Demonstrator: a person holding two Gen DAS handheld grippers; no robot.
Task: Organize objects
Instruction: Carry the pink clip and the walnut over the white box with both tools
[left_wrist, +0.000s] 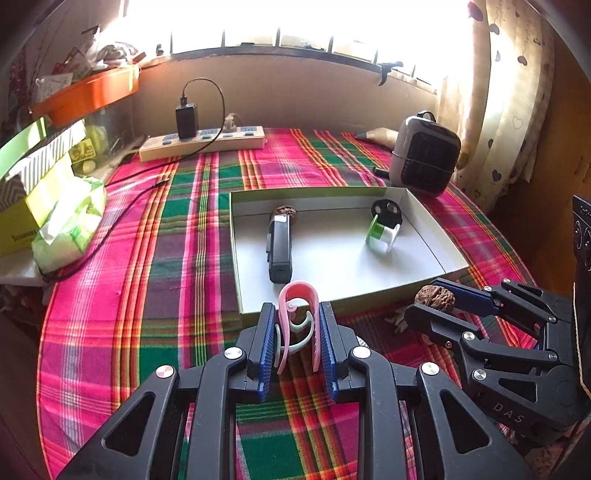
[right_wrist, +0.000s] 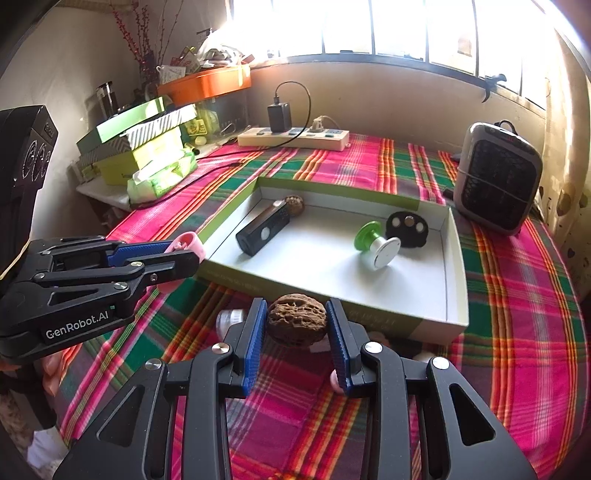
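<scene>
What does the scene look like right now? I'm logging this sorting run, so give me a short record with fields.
surface: plaid tablecloth
container: open shallow box, white inside
in box: black rectangular device, walnut, green-and-white spool, black round piece
left hand-held gripper: shut on a pink clip, at the box's near edge
right hand-held gripper: shut on a second walnut, in front of the box
background: power strip, small heater

Small white bottle (right_wrist: 231, 320) — mostly hidden behind the right gripper's fingers (right_wrist: 255, 341); label unreadable.
</scene>
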